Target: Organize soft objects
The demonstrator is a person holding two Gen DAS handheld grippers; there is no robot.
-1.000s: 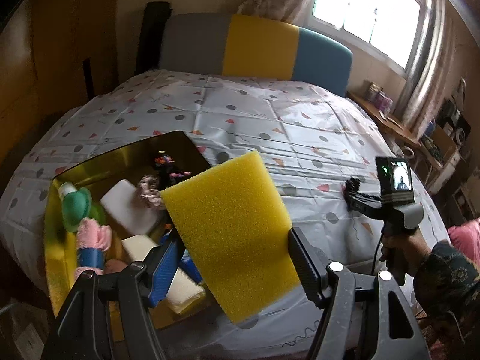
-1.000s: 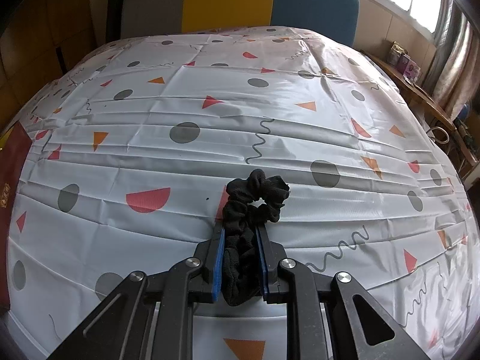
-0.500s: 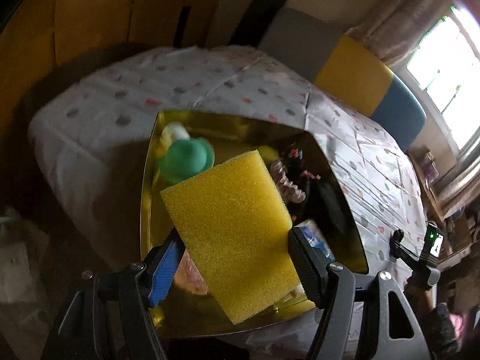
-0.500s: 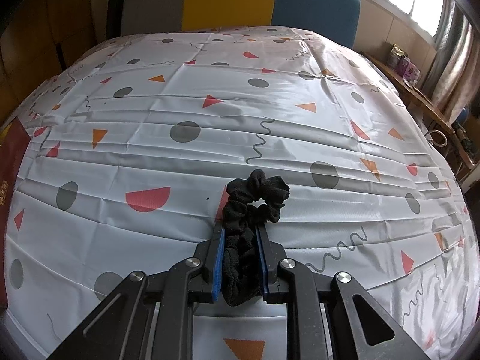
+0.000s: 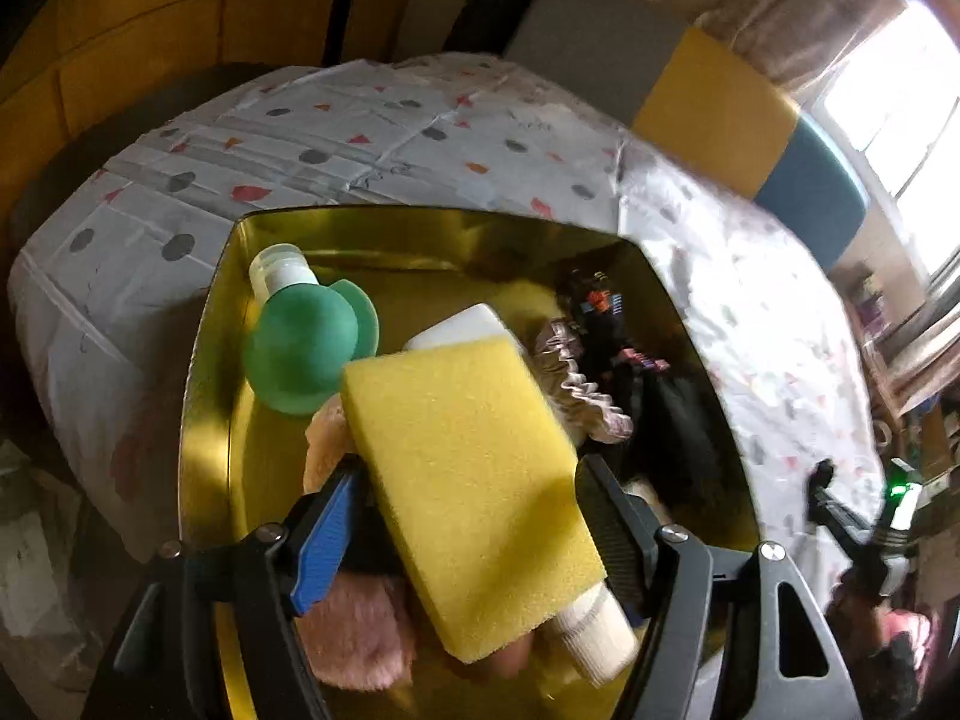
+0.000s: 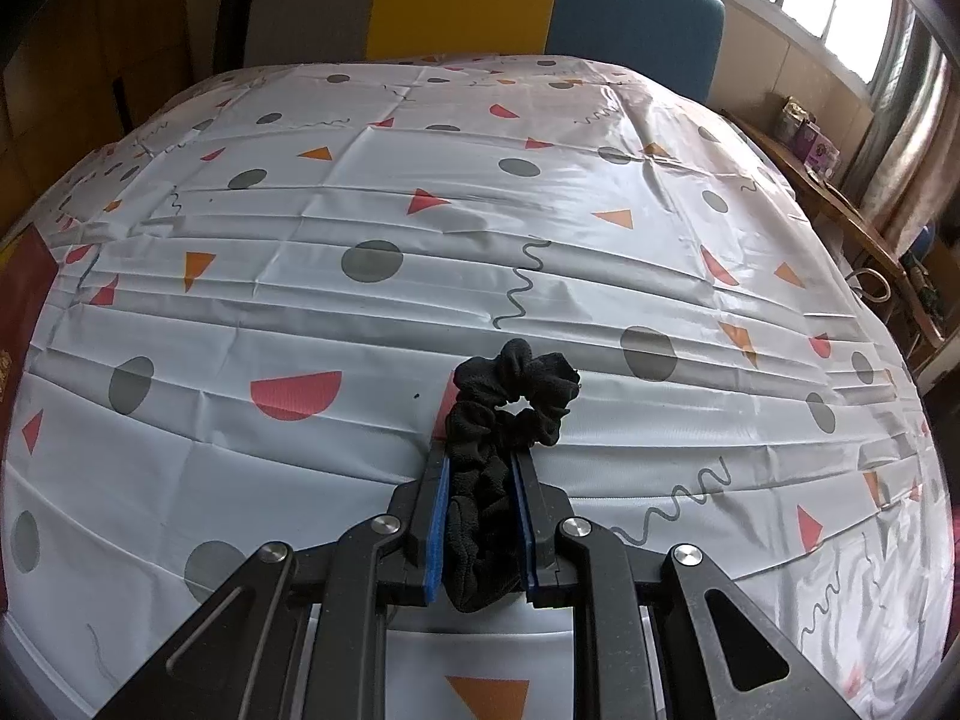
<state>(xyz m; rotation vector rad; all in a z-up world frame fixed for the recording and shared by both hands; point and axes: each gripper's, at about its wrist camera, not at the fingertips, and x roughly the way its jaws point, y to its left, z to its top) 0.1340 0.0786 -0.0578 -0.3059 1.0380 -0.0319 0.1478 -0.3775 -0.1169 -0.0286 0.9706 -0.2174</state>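
Left wrist view shows my left gripper opening around the yellow sponge over the gold tray, so I judge release next, while my right gripper clamps the black scrunchie above the bed's near edge.

Your left gripper was made of black plastic. It had two long fingers that spread apart like a V. One finger had a bright blue pad with little ridges. The other finger had a black ridged pad. Round silver screws sat where the parts joined, and the arms had long cut-out slots.

Your right gripper looked the same: black arms, shiny silver screws and thin blue pads on the inside of both fingers. Seen from the left gripper's camera, it showed a small green light.
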